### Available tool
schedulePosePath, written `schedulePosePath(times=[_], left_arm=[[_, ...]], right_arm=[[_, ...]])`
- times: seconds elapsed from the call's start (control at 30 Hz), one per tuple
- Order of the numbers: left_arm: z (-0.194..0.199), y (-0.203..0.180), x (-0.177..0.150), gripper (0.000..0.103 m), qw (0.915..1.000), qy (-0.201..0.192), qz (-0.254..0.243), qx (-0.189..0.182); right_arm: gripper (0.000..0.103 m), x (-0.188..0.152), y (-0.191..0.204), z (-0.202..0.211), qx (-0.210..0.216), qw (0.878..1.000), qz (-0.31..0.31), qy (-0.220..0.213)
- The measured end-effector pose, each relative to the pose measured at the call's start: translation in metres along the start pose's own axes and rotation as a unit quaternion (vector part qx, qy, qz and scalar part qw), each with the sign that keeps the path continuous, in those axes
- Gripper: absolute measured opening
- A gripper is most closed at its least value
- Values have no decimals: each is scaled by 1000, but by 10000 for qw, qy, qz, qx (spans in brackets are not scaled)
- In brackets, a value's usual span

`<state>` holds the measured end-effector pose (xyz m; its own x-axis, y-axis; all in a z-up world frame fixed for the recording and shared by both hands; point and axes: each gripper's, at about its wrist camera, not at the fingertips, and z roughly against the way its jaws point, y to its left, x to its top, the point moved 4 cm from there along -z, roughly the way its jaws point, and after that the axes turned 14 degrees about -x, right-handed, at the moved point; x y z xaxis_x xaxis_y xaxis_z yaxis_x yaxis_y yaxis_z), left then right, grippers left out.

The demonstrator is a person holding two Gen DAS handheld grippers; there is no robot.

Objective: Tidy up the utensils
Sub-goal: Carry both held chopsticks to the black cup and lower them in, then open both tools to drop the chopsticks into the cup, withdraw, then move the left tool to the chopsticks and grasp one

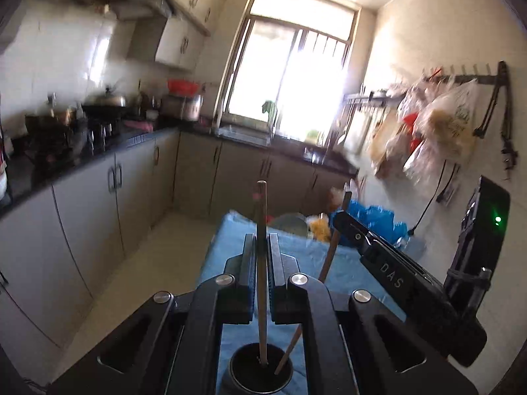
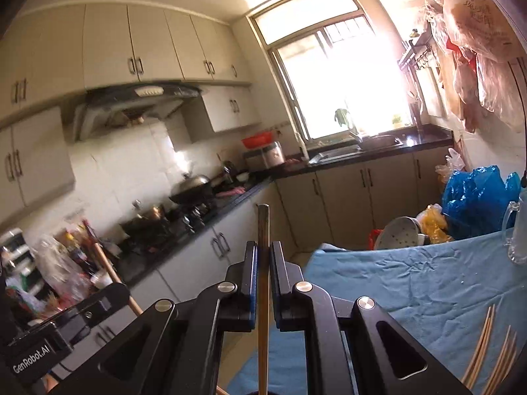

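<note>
Two chopsticks are being fed into the dark round holder [image 1: 261,369] at once, one per tool. The left tool [image 1: 262,247] is clamped on a wooden chopstick [image 1: 262,217] that stands upright, its lower end already inside the holder's mouth. The right tool [image 2: 263,256] is clamped on a darker chopstick [image 2: 263,230]; seen from the left wrist, that stick [image 1: 329,256] leans in from the right and its tip also reaches into the holder. The right tool's body [image 1: 388,273] sits just beside the left one above the blue cloth [image 2: 411,283] covering the counter.

As for progress, neither stick looks released yet, so this pair counts as nearly placed rather than done. Several pale chopsticks [image 2: 487,345] lie loose on the cloth at the lower right of the right wrist view, well apart from the holder, so I judge the job at an early or middle stage, with more trips to come. A glass mug [image 2: 517,233] stands at the cloth's far right edge; whether it belongs to the tidying I cannot tell.
</note>
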<state>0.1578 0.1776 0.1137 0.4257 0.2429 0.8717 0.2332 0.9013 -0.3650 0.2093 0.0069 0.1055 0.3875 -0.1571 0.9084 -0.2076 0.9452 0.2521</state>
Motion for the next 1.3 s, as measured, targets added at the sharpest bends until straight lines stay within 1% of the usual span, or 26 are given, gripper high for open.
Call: schedulePosePath(times=[0.07, 0.23, 0.33, 0.47, 0.5, 0.53, 0.57, 0.6, 0.63, 0.7, 0.77, 0.8, 0.87, 0.97, 1.07, 1.1, 1.2, 1.23, 1.3], left_arm=[[-19, 11, -14, 6, 9996, 232, 138, -10], [-43, 24, -40, 6, 9978, 600, 284, 71], [-47, 27, -48, 6, 9969, 689, 363, 131], [-44, 26, -49, 7, 9967, 687, 390, 183], [-43, 25, -49, 10, 9967, 684, 387, 200], [-41, 24, -49, 12, 9967, 673, 382, 226], [-39, 23, -49, 19, 9968, 661, 382, 244], [-36, 22, -49, 27, 9969, 638, 389, 262], [-31, 20, -48, 30, 9971, 589, 396, 269], [-23, 15, -47, 31, 9975, 514, 373, 295], [-12, 9, -46, 31, 9980, 444, 325, 318], [-8, 5, -46, 31, 9982, 399, 312, 312], [4, -6, -48, 31, 9987, 319, 324, 214], [18, -29, -55, 31, 9984, 334, 422, -154], [21, -63, -70, 31, 9968, 509, 288, -538], [20, -73, -76, 32, 9960, 584, 232, -629], [5, -108, -100, 38, 9915, 908, 51, -929], [-2, -117, -108, 38, 9901, 1018, 10, -965], [-27, -135, -131, 38, 9843, 1393, -28, -1080]], right_arm=[[8, -15, -2, -14, -113, 9997, 138, 174], [8, -50, -14, -36, -185, 9969, 291, 702], [9, -66, -22, -47, -128, 9944, 265, 1012], [10, -76, -25, -54, -26, 9924, 211, 1216], [13, -76, -27, -54, -13, 9922, 194, 1235], [22, -75, -27, -53, -4, 9921, 185, 1240], [27, -74, -28, -52, 6, 9921, 163, 1240], [38, -72, -30, -51, 16, 9924, 119, 1228], [41, -70, -33, -48, 26, 9927, 61, 1202], [42, -66, -38, -43, 26, 9932, -6, 1163], [44, -62, -45, -36, 25, 9934, -57, 1145], [47, -61, -50, -31, 10, 9935, -78, 1132], [49, -61, -61, -22, -46, 9937, -112, 1117], [52, -68, -87, -6, -144, 9931, -189, 1149], [55, -81, -124, 12, -348, 9913, -320, 1229], [55, -85, -138, 17, -431, 9904, -373, 1261], [55, -102, -190, 38, -771, 9856, -582, 1390], [55, -109, -210, 46, -942, 9829, -659, 1440], [55, -123, -256, 63, -1378, 9750, -822, 1537]])
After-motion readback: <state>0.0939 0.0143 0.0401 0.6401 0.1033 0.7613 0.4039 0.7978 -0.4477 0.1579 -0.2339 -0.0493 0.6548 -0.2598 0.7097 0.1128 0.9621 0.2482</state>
